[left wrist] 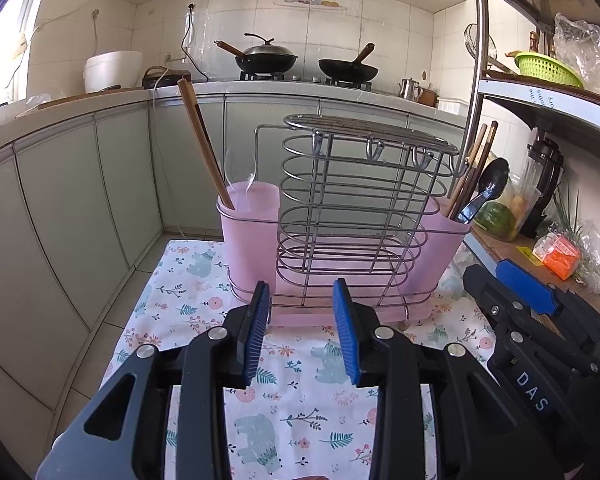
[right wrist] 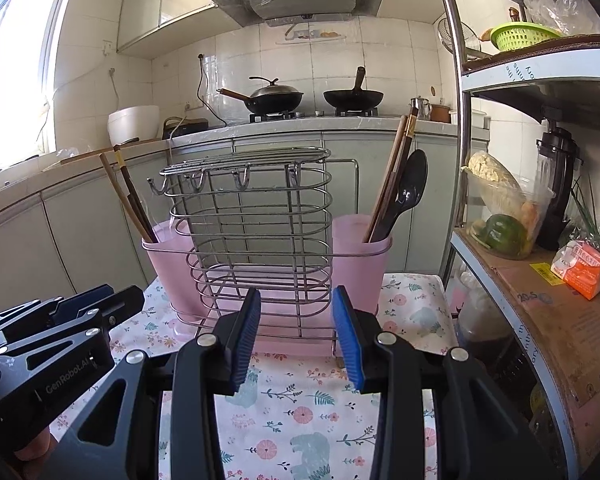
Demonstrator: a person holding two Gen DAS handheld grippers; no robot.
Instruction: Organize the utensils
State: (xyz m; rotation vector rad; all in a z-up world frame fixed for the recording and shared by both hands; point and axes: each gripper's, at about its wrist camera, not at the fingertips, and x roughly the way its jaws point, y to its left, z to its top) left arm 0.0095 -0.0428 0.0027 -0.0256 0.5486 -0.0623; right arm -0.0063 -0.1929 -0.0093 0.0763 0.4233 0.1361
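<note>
Ahead, both grippers hover over the floral cloth (left wrist: 300, 420), left gripper (left wrist: 302, 330) and right gripper (right wrist: 296, 334) each with fingers apart, holding nothing. Just beyond stands the wire rack (right wrist: 252, 236) between two pink cups: left cup (right wrist: 168, 268) with two chopsticks (right wrist: 130, 196), right cup (right wrist: 360, 264) (near the shelf post) with chopsticks and one black spoon (right wrist: 408, 188).

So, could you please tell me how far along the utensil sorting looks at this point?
It looks nearly finished. Chopsticks stand in the left pink cup; more chopsticks and a black spoon stand in the right pink cup. The left gripper and right gripper are open and empty. No loose utensils show on the floral cloth.
</note>
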